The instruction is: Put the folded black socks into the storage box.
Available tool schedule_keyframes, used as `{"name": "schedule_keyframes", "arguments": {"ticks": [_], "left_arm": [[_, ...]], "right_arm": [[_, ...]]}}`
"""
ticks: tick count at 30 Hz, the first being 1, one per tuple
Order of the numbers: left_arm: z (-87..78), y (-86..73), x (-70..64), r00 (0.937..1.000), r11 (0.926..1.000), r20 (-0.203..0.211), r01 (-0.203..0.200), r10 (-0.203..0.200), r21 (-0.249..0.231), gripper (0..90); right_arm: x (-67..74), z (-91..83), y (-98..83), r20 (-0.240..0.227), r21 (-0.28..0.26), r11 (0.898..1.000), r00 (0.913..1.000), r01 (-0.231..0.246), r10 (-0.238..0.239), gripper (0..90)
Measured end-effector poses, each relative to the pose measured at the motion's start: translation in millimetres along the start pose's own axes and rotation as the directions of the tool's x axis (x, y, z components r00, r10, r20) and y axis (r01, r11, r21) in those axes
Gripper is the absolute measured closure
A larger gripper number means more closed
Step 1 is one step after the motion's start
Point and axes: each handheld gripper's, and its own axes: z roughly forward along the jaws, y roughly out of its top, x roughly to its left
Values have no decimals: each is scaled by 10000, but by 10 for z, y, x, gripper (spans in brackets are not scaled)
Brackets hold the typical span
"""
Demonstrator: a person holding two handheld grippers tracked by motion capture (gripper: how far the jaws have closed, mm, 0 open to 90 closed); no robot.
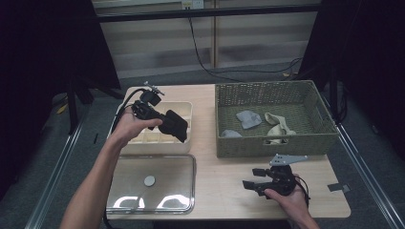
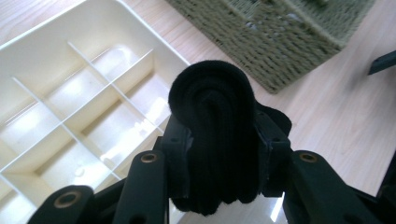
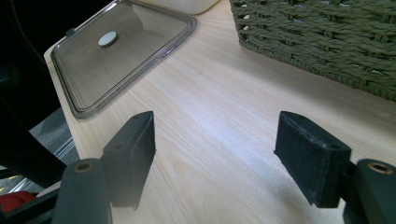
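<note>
Over the cream divided tray [image 1: 184, 143] at the left, the left gripper [image 2: 212, 140] has its jaws clamped on a rolled black sock [image 2: 212, 100], carried above the compartments. That reads as the placing step; next, lower the roll into one cell and release. Farther right, the right gripper [image 3: 215, 154] rests by the wicker basket [image 1: 267, 145], jaws wide and empty.

Black rolled cloth's [image 2: 212, 140] lower end behind jaws; basket [image 2: 275, 37] blurred, cropped
</note>
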Motion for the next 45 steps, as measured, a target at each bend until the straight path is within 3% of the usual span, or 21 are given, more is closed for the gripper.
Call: {"name": "schedule_keyframes", "arguments": {"ticks": [12, 18, 22, 32, 40, 42, 45], "left_arm": [[125, 37, 142, 9982, 9984, -479, 377, -357, 419, 629], [160, 64, 118, 9965, 9981, -800, 269, -224, 560, 628], [213, 67, 143, 9960, 9969, -832, 396, -339, 676, 628], [437, 99, 99, 9972, 9921, -751, 116, -21, 1253, 628], [517, 104, 50, 9976, 9843, -657, -98, 217, 1762, 628], [536, 108, 38, 9976, 9792, -652, -107, 244, 2027, 628], [571, 109, 13, 9981, 9800, -577, -101, 220, 1988, 629]], "right_arm": [[-8, 12, -4, -62, 19, 10000, 10000, -1, 1, 287], [-12, 14, -7, -73, 1, 10000, 10000, 6, -6, 286], [-6, 20, -7, -78, 48, 10000, 10000, -14, 14, 286], [-32, 43, -11, -65, 220, 9997, 9999, -144, 145, 283], [-34, 45, -12, -50, 201, 9997, 9999, -152, 153, 276], [-37, 49, -12, -41, 231, 9996, 9999, -148, 149, 268], [-39, 50, -11, -33, 225, 9996, 9999, -163, 164, 265]]}}
